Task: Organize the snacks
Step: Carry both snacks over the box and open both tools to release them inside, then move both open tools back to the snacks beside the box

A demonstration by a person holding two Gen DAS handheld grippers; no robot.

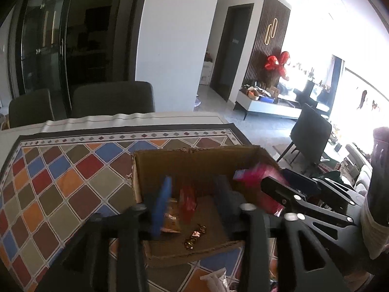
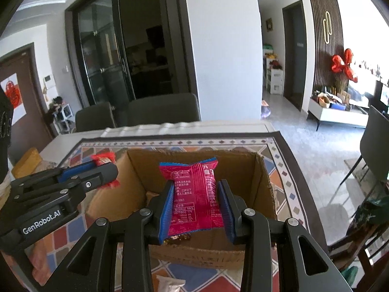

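Observation:
An open cardboard box (image 1: 155, 168) (image 2: 265, 185) stands on the patterned tablecloth. My right gripper (image 2: 197, 199) is shut on a pink snack packet (image 2: 194, 194), held upright over the box; it also shows in the left wrist view (image 1: 257, 175). My left gripper (image 1: 192, 194) is over the box's left part; a small red snack packet (image 1: 187, 200) hangs between its wide-apart fingers and also shows in the right wrist view (image 2: 103, 159). In the box lie a brown wrapped snack (image 1: 170, 221) and a small dark wrapper (image 1: 194, 236).
The tablecloth (image 1: 60, 182) covers the table. Two grey chairs (image 1: 114, 98) stand behind the table. A white packet (image 2: 167, 283) lies on the cloth in front of the box. A yellow-brown pack (image 2: 26, 161) lies at the table's left edge.

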